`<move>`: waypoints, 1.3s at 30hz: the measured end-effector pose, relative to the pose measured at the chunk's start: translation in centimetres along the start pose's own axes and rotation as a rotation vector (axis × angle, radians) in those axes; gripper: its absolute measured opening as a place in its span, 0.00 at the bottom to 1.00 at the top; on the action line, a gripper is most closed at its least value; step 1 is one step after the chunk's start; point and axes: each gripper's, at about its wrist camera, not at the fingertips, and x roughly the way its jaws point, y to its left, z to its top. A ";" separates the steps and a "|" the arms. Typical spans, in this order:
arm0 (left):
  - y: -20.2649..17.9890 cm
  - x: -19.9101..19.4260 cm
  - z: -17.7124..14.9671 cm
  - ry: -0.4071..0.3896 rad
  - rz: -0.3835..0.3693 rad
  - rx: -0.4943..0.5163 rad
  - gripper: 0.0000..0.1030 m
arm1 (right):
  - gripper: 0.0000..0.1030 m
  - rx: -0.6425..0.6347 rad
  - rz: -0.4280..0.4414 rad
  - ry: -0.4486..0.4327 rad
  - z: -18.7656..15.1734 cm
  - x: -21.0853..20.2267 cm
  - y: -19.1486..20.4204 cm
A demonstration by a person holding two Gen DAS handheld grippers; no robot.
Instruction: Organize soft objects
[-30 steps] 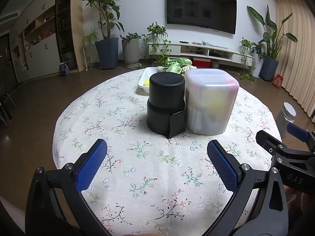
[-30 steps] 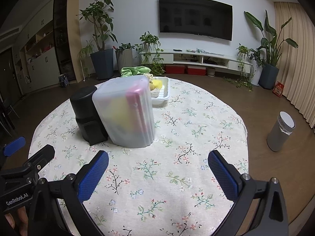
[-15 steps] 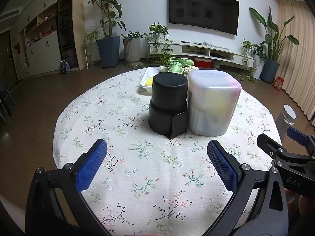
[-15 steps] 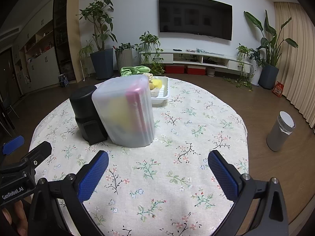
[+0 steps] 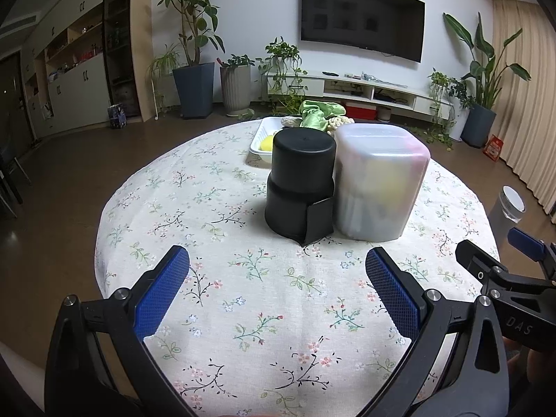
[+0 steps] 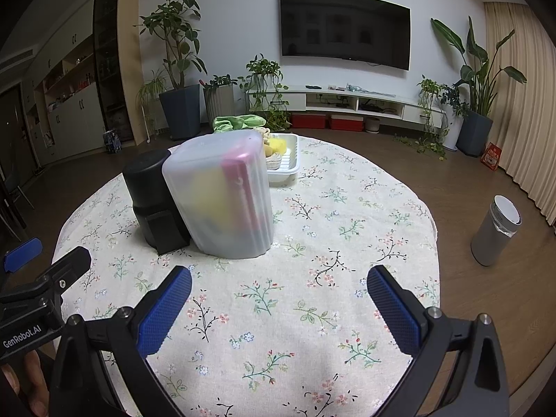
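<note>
living room with a dark wall-mounted tv (image 6: 344,27), potted plants along the wall, a low white media shelf, wood floor. round table under a floral tablecloth (image 5: 243,278) in the middle.

near the table's centre, two upturned-looking containers touching side by side: a black cylindrical container (image 5: 300,180) with a small black flap at its base, and a frosted translucent bin (image 5: 378,180) with ribbed walls. dim yellow and pink shapes visible through the frosted plastic (image 6: 222,191); exact contents unclear. behind both, at the far side of the table, a white tray (image 6: 286,163) holding a yellow sponge-like piece (image 6: 276,145) and some pale knitted or woven items. crumpled green cloth (image 5: 314,113) heaped at the tray's far end, soft and shiny, beside a cream bobbly piece (image 5: 338,123).

grey cylindrical bin with a white top (image 6: 497,229) on the floor to the right of the table.

left gripper (image 5: 276,295) low over the near edge of the table, blue-padded fingers (image 5: 161,295) spread wide apart, nothing between them, pointing at the two containers. right gripper (image 6: 278,309) just beside it, likewise level, fingers wide apart and empty, aimed toward the frosted bin. part of a hand (image 6: 21,382) gripping the left tool's handle at the lower left of the right wrist view.
</note>
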 end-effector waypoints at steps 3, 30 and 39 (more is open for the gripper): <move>0.0 0.1 0.0 0.003 0.004 -0.002 1.00 | 1.00 0.003 0.000 0.002 -0.1 0.1 0.0; -0.6 0.5 -0.2 0.019 0.015 -0.003 1.00 | 1.00 0.001 0.012 0.019 -0.7 0.3 0.3; -0.9 0.3 -0.1 0.024 -0.003 0.007 1.00 | 1.00 0.000 0.012 0.019 -0.7 0.3 0.3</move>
